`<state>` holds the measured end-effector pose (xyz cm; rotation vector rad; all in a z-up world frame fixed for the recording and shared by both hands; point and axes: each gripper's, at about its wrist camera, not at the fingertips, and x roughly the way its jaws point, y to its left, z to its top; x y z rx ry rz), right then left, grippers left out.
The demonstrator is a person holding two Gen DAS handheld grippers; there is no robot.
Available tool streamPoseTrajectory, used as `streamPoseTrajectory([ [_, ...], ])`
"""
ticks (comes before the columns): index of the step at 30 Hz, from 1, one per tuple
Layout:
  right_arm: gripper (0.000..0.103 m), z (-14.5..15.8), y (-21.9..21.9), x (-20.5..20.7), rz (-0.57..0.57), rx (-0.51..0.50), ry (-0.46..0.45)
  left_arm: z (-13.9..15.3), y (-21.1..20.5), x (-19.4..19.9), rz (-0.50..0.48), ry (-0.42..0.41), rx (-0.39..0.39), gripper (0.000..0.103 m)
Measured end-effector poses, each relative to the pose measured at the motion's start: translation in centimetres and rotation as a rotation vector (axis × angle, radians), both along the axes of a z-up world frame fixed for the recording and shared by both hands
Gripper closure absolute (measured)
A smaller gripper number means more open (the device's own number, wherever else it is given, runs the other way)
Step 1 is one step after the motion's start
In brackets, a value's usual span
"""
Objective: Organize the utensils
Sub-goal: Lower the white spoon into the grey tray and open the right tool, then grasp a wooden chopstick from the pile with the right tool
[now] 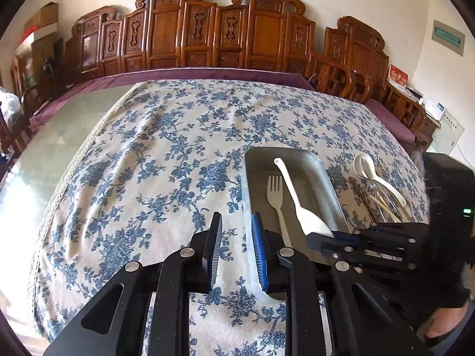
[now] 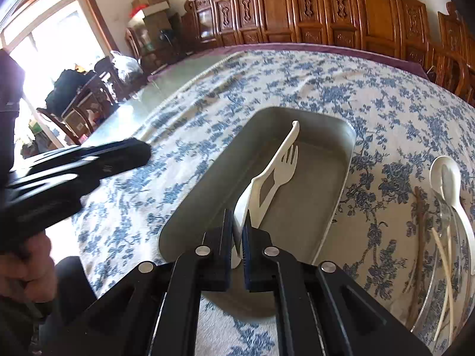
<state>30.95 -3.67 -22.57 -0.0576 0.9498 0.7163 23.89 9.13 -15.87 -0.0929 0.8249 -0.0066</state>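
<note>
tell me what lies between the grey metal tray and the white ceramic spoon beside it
Only bare blue-flowered tablecloth lies between the grey metal tray and the white ceramic spoon; nothing rests on that strip. It shows best in the right wrist view.

No legible txt; wall sign (image 1: 447, 38) & red card (image 1: 398, 76) too blurry

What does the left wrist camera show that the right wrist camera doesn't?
Only the left wrist view: the left gripper seen from behind, fingers apart over bare tablecloth, holding nothing, and a red card on the far right.

Only the right wrist view: the white spoon pinched at its bowl in the right gripper, and a bright window.

Both: the metal tray, the fork in it, and loose utensils beside it.
</note>
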Motion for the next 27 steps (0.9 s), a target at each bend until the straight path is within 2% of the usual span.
streamPoseTrajectory([
  [5,0.094,-0.7,0.0,0.2,-0.002,-0.005,0.005,0.1,0.1,-0.4,0.002,-0.007,0.003,0.084],
  [10,0.094,0.7,-1.6,-0.8,0.0,0.005,-0.039,0.3,-0.5,-0.9,-0.007,-0.013,-0.003,0.084],
  [14,0.094,2.5,-5.5,-2.1,-0.036,0.007,-0.093,0.6,-1.7,-1.4,-0.027,-0.018,-0.01,0.083],
  [16,0.094,3.1,-7.7,-2.4,-0.065,-0.01,-0.116,0.7,-2.5,-1.5,-0.041,-0.02,-0.011,0.077],
  [19,0.094,3.5,-11.2,-2.6,-0.113,-0.048,-0.138,0.8,-3.9,-1.7,-0.065,-0.024,-0.016,0.076],
  [21,0.083,3.0,-13.8,-2.9,-0.156,-0.071,-0.135,0.8,-4.7,-1.9,-0.078,-0.025,-0.024,0.074],
  [22,0.081,2.4,-14.9,-2.9,-0.177,-0.077,-0.121,0.8,-5.2,-2.0,-0.087,-0.026,-0.027,0.074],
  [27,0.08,-0.5,-17.6,-3.6,-0.234,-0.12,-0.068,0.5,-7.7,-2.7,-0.127,-0.017,-0.036,0.072],
])
